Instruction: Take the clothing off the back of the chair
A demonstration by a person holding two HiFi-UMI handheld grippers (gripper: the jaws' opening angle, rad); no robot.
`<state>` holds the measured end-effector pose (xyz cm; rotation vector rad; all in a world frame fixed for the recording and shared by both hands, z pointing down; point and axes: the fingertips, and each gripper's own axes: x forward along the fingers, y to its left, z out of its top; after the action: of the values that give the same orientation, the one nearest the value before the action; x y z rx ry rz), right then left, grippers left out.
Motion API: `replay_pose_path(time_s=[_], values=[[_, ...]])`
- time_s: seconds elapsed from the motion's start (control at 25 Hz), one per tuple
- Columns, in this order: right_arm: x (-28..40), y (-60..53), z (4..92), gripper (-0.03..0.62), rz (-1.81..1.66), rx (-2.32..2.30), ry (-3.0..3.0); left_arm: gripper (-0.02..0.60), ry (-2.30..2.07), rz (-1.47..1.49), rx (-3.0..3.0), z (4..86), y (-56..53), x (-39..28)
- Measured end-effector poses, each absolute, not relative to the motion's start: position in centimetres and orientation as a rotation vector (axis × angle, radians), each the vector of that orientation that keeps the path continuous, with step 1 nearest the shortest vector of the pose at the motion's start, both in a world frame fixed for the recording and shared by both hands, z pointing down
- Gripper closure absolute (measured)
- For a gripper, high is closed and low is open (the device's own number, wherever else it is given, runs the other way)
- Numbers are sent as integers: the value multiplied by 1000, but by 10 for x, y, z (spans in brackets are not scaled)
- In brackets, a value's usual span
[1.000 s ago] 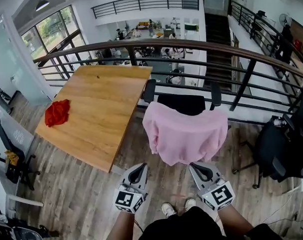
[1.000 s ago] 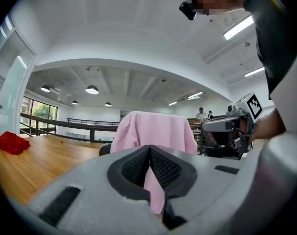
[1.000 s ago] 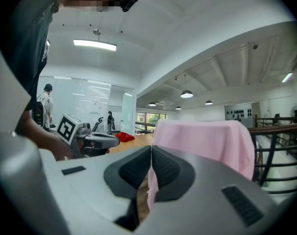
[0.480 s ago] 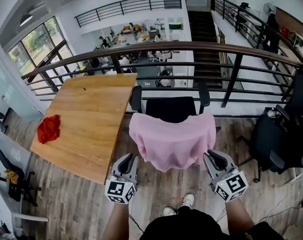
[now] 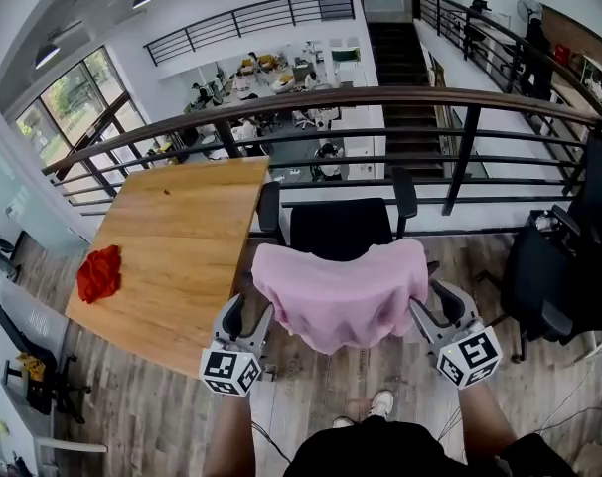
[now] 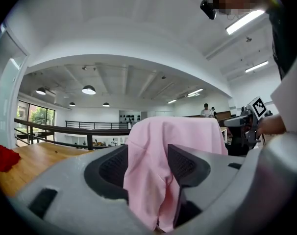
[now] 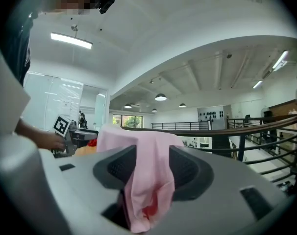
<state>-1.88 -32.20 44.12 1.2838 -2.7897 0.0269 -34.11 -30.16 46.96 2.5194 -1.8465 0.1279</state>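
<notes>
A pink garment (image 5: 341, 296) hangs over the back of a black office chair (image 5: 339, 229) in the head view. My left gripper (image 5: 247, 308) is at the garment's lower left edge and my right gripper (image 5: 436, 302) at its lower right edge. Both point level at the chair. In the left gripper view the pink cloth (image 6: 158, 146) hangs down between the jaws of the left gripper (image 6: 148, 165), which are opening. The right gripper view shows the same cloth (image 7: 138, 151) between the jaws of the right gripper (image 7: 152, 170), also opening.
A wooden table (image 5: 172, 237) stands left of the chair with a red cloth (image 5: 99, 273) on it. A dark railing (image 5: 380, 97) runs behind the chair above an open lower floor. Another black chair (image 5: 564, 276) is at the right. My shoes (image 5: 380, 403) are just behind the chair.
Both grippers moved forward from in front of my body to the garment's lower corners. Their jaws went from shut to spread, with cloth now between them.
</notes>
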Motion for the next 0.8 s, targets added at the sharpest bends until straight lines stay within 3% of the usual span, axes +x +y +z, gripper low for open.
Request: replay_pose_path(time_s=[0.28,0.68,0.8], values=[[-17,-345,445,377,35,1263,-2784,272,-1771,152,2534,478,-328,-344],[-23,-365,461,373,41,1173,-2782,275,-1696,195,2553,489,-356,-341],[-26,-367,463,394,32,1151,-2792,324,-1646,225,2586,489,-359,-332]])
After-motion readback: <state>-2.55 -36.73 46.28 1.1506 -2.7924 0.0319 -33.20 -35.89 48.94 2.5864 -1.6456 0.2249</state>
